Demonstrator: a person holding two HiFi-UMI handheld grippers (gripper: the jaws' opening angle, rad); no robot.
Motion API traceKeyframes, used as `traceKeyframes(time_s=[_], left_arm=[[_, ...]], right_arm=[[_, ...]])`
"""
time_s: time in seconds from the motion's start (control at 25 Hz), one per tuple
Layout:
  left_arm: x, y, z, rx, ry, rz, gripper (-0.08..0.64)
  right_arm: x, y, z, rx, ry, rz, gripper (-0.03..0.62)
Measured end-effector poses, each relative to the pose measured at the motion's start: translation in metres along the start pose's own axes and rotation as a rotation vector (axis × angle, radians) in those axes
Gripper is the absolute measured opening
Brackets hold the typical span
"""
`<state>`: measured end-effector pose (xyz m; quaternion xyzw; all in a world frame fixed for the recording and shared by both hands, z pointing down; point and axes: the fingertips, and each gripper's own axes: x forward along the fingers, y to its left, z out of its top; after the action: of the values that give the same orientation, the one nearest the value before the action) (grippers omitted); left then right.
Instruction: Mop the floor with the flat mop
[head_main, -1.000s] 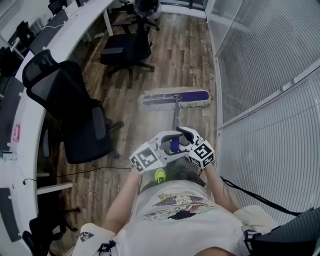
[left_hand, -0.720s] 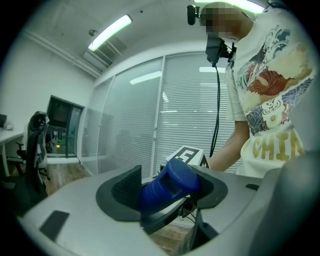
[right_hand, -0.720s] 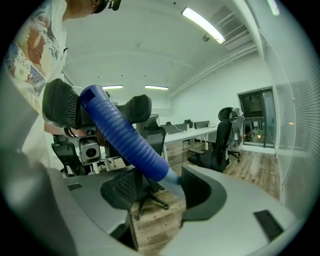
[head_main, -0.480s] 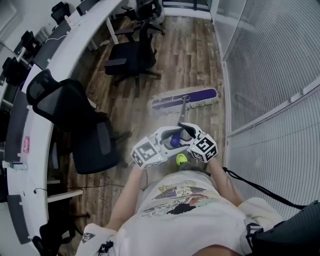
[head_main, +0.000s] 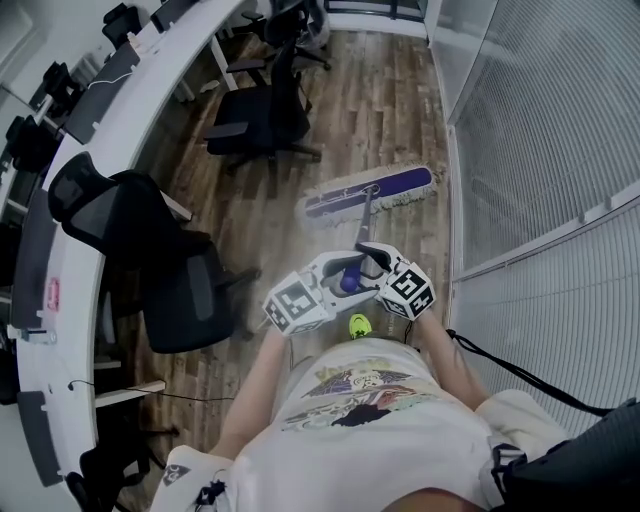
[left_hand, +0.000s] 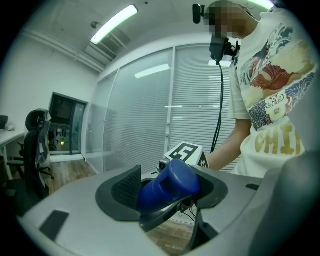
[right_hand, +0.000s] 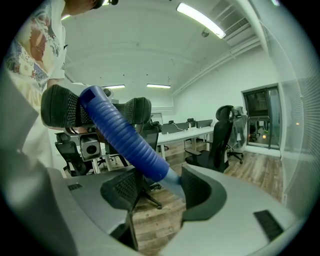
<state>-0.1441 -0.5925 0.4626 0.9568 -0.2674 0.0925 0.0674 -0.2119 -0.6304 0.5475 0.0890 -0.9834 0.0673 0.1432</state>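
**Mop head out in front, both claws at the handle**

The person stands on the wooden floor (head_main: 390, 100) of a narrow aisle. A glass wall (head_main: 540, 130) with blinds runs along the right, and a long curved white table (head_main: 150, 75) along the left. The mop head (head_main: 372, 189), purple with a pale fringe, lies flat on the floor ahead of the person. It sits slightly slanted, with its right end near the foot of the glass wall. The pole (head_main: 364, 222) runs from the middle of the head back up to the two claws, which sit close together in front of the person's body.

The left claw (left_hand: 169, 192) is closed on the top end of the blue handle (right_hand: 122, 132). In the left gripper view the handle's blunt end fills the gap between the two ribbed pads (left_hand: 125, 186).

The right claw (right_hand: 157, 192) sits just below, where the ribbed blue handle gives way to the pale pole. Its jaws stand apart around the pole. The pole lies against the pad (right_hand: 196, 192) on that view's right, and floor shows between the pole and the other pad. This claw is therefore open round the pole, not clamped on it.

A black chair (head_main: 258, 112) stands by the table, beyond the mop head and to its left. A second chair (head_main: 165, 265) stands beside the person on the left. A green shoe (head_main: 359, 324) shows just beneath the claws.
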Motion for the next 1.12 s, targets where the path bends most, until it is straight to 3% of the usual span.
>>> traceKeyframes(time_s=[0.2, 0.4, 0.56, 0.76, 1.12], left_arm=[[0.011, -0.004, 0.002, -0.011, -0.009, -0.009, 0.250], [0.010, -0.028, -0.013, 0.036, 0.062, -0.033, 0.247], [-0.009, -0.061, -0.021, 0.075, 0.107, -0.073, 0.245], [-0.026, -0.091, -0.028, 0.070, 0.142, -0.101, 0.245], [-0.070, -0.169, -0.052, 0.076, 0.148, -0.116, 0.245]], right_arm=[[-0.010, -0.005, -0.003, 0.024, -0.012, -0.012, 0.227], [-0.019, 0.012, -0.017, 0.014, -0.009, -0.029, 0.226], [-0.025, 0.047, -0.021, 0.022, -0.026, -0.057, 0.225], [-0.029, 0.080, -0.027, 0.018, 0.005, -0.042, 0.227], [-0.043, 0.167, -0.047, 0.030, -0.005, -0.063, 0.226]])
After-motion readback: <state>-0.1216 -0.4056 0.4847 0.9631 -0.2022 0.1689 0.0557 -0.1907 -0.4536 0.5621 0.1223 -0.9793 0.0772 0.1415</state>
